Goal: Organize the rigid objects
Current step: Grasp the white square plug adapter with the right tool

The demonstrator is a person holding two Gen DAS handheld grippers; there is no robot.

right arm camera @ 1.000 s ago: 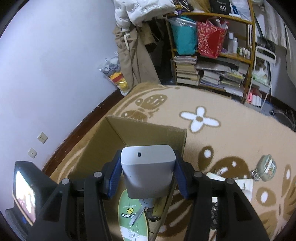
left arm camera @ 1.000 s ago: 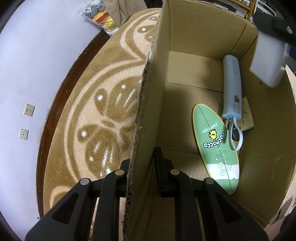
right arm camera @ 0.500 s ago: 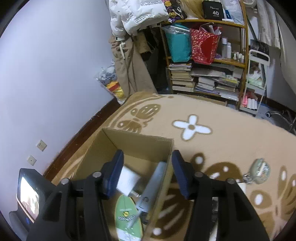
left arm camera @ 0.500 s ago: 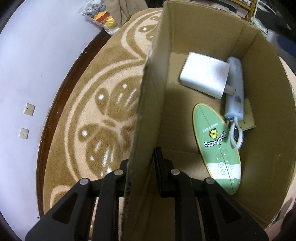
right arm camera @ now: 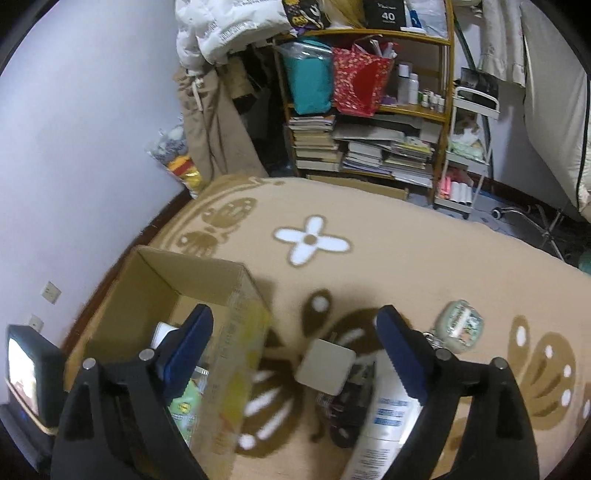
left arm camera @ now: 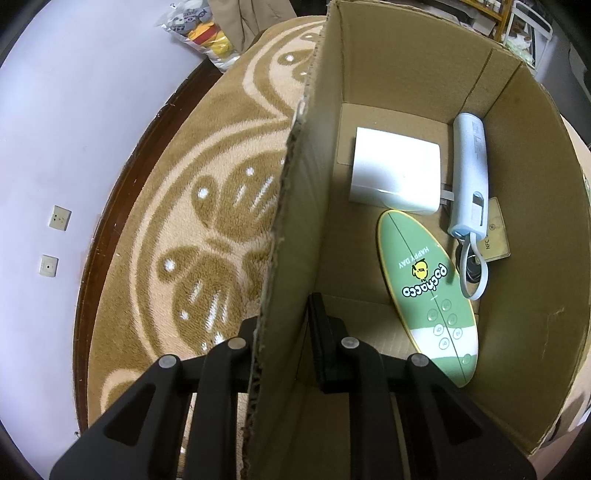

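My left gripper (left arm camera: 284, 332) is shut on the left wall of an open cardboard box (left arm camera: 295, 206). Inside the box lie a white charger block (left arm camera: 397, 181), a pale blue power bank (left arm camera: 469, 173) with a loop cord, a green oval board (left arm camera: 428, 295) and a tan card (left arm camera: 495, 232). My right gripper (right arm camera: 295, 354) is open and empty, above the rug just right of the box (right arm camera: 155, 291). Below it on the rug lie a small white square block (right arm camera: 327, 365), a white tube (right arm camera: 384, 424), a dark object (right arm camera: 343, 410) and a round green case (right arm camera: 460, 325).
The box stands on a beige patterned rug (right arm camera: 406, 258) near a lilac wall (left arm camera: 74, 129) with dark skirting. A shelf (right arm camera: 369, 110) of books and bags and a white cart (right arm camera: 469, 147) stand at the far side. A bag of toys (left arm camera: 203, 29) lies by the wall.
My right gripper opened and dropped the white charger block into the box, then swung right over the rug. The left gripper stayed clamped on the box wall.
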